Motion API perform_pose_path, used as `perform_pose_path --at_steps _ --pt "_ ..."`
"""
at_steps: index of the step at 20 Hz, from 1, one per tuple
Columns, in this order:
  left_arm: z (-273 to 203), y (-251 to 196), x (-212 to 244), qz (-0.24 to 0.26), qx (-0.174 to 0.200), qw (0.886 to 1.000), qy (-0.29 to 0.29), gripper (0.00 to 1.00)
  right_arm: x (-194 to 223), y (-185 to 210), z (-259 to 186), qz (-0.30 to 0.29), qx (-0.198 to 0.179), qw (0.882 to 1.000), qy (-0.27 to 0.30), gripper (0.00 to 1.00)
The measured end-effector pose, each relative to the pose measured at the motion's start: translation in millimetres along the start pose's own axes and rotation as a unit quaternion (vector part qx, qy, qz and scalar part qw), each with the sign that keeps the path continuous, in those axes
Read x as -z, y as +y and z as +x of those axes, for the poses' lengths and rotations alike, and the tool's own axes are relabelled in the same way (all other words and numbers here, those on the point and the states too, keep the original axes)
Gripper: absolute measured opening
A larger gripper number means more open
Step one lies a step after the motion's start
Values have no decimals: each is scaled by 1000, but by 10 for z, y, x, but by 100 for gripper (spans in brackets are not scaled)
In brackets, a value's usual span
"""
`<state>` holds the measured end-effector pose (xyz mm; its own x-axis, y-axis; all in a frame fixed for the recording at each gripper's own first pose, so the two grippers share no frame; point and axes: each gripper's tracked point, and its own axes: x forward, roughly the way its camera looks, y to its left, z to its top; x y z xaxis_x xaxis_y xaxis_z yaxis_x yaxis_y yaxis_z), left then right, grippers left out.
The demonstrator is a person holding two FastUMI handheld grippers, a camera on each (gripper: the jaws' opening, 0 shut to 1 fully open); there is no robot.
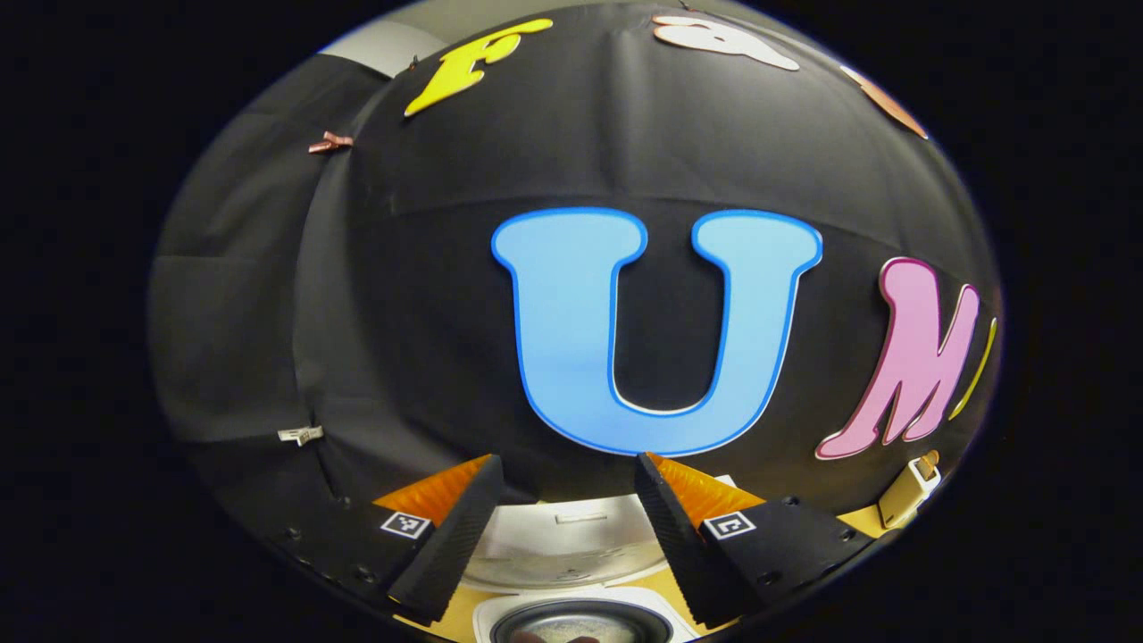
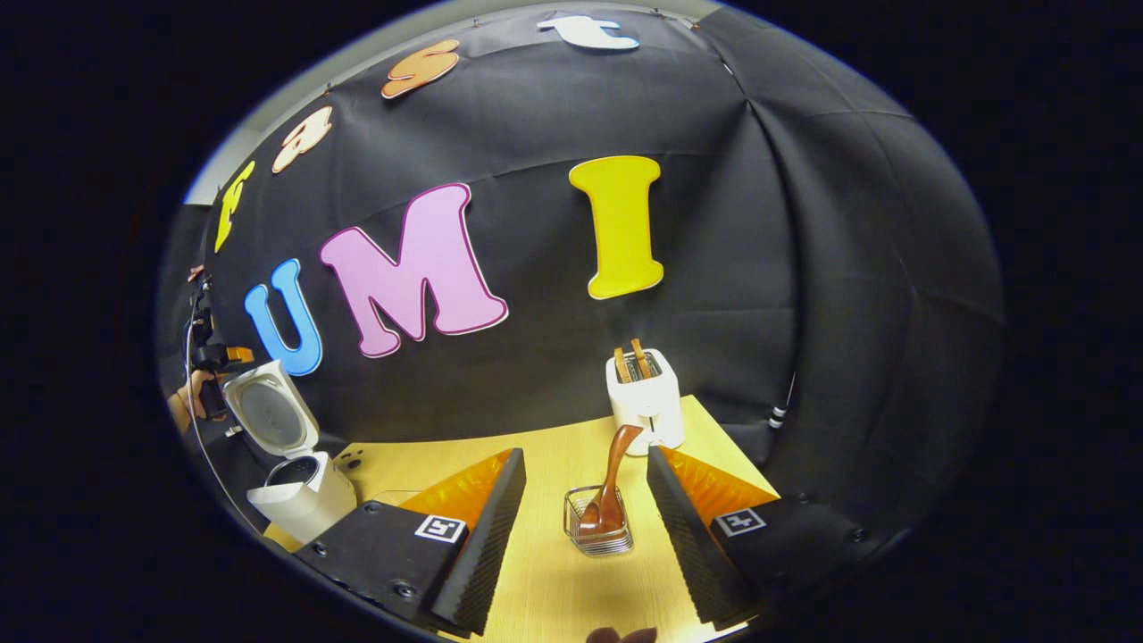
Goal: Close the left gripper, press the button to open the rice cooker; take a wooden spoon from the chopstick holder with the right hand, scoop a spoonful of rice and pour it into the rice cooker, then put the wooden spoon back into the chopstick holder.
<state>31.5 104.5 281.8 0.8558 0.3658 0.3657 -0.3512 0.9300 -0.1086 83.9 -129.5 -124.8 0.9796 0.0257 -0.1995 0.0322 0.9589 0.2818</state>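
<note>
The right gripper (image 2: pixel 585 527) hangs with fingers spread, empty; dead ahead between them stands the chopstick holder (image 2: pixel 598 529), its wooden spoon (image 2: pixel 613 482) rising upright. Left gripper (image 1: pixel 567 527), also spread, hovers over the opened rice cooker (image 1: pixel 571 572).

Left gripper (image 1: pixel 567 536) and right gripper (image 2: pixel 585 522) both hold their jaws spread wide, gripping nothing

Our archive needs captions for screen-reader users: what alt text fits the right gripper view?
An open claw points at a wooden spoon standing in a wire chopstick holder on a wooden table. Behind it stands a white toaster; far left, a white rice cooker with its lid raised.
</note>
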Motion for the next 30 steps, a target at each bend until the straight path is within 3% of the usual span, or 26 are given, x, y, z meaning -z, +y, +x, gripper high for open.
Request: perform_pose_path --at_steps 7,13,18,22,26,30 --pt "-263 -68 247 56 3 998 37 99 -15 -50 33 14 7 1000 -3 85" --pt "-840 -211 565 70 14 996 53 99 15 10 140 24 1 1000 -3 85" --pt "-1312 -326 1004 63 19 993 101 99 86 28 225 33 -5 999 6 85" --pt "-1575 -399 1498 34 33 982 181 99 154 -5 277 48 -4 999 13 85" --pt "-1674 -438 2074 -8 32 960 279 99 216 -57 245 36 -2 999 19 85" --pt "-1657 -409 2318 -5 25 949 315 99 288 -142 191 38 5 999 28 85"
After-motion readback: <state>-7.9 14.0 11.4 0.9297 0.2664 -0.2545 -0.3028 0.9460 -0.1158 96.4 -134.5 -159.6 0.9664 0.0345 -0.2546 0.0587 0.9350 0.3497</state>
